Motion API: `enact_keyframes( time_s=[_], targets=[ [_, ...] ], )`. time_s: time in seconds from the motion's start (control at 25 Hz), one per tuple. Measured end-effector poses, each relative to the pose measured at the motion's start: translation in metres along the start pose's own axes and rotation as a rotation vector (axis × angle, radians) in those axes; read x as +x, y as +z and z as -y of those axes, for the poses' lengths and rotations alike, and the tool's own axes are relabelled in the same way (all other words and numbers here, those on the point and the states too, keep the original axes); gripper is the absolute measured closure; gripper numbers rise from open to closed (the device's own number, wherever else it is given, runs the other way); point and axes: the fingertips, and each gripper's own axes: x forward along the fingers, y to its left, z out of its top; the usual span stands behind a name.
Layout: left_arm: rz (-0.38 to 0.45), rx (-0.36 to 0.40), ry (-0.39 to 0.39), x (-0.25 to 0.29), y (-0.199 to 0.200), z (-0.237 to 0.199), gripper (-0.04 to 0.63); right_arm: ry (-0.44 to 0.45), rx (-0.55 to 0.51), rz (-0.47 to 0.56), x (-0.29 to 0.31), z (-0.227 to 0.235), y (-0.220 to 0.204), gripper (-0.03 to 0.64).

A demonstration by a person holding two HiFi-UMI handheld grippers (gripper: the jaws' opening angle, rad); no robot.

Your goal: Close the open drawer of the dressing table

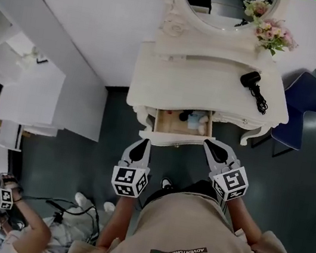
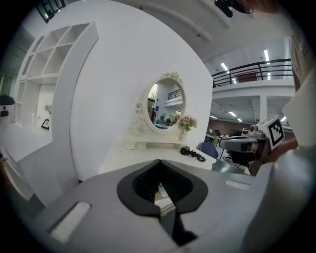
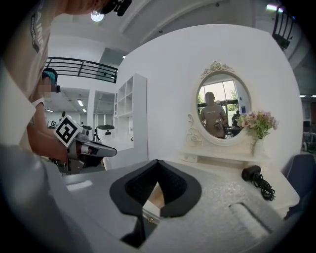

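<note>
– Tools first: how do they stand?

– Left tool (image 1: 142, 144) has its jaws together and nothing between them. Right tool (image 1: 209, 144) is the same, pinched shut and empty.

– And the drawer?

– Pulled well out of the dressing table (image 1: 151, 94), under the middle of the worktop (image 1: 201, 85). The drawer (image 1: 170, 124) is a shallow wooden box with a pale front panel (image 1: 174, 138). Small things lie in its right half, among them a bluish bottle (image 1: 194, 121). The left tool points at the panel's left end and the right tool at its right end. Both are very near, but I cannot tell if either touches.

– How do you think it will handle?

– Light, I'd say, and stiff. It is thin wood carrying very little, so it should slide with a modest push. The panel looks smooth and painted, so a closed tip could skate off it.

– So where would you take hold?

– No gripping is needed. I'd press flat on the panel face, one tool toward each end, so the box runs straight and doesn't rack. I'd go gently near the end, because the loose bottles could tip or rattle. The hair dryer (image 1: 252, 80) and its cord on the worktop are well apart from all this.
</note>
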Motion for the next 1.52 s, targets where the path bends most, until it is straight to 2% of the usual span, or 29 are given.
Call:
enact_keyframes(
  time_s=[0.28,0.52,0.72,0.96,1.12,1.32,1.52],
  targets=[
    [-0.057,0.008,-0.083,0.017,-0.009,-0.018,0.578,-0.102,0.027,-0.027,0.013,0.001,-0.005,0.615],
    [-0.103,0.011,-0.120,0.041,-0.007,-0.023,0.578,-0.124,0.041,-0.034,0.024,0.011,0.001,0.615],
    [-0.127,0.038,-0.131,0.057,0.000,-0.011,0.578,-0.135,0.052,-0.025,0.021,0.028,-0.006,0.615],
    [-0.175,0.096,-0.112,0.077,0.005,-0.006,0.578,-0.110,0.044,0.002,0.030,0.056,-0.007,0.615],
    [-0.185,0.099,-0.094,0.096,0.005,-0.001,0.578,-0.082,0.021,0.000,0.038,0.077,-0.010,0.615],
    [-0.217,0.063,-0.064,0.114,-0.009,0.003,0.578,-0.041,0.017,0.020,0.049,0.094,-0.012,0.615],
    [-0.285,0.008,-0.042,0.124,-0.036,0.006,0.578,-0.002,0.039,0.000,0.054,0.103,-0.023,0.615]
  ],
)
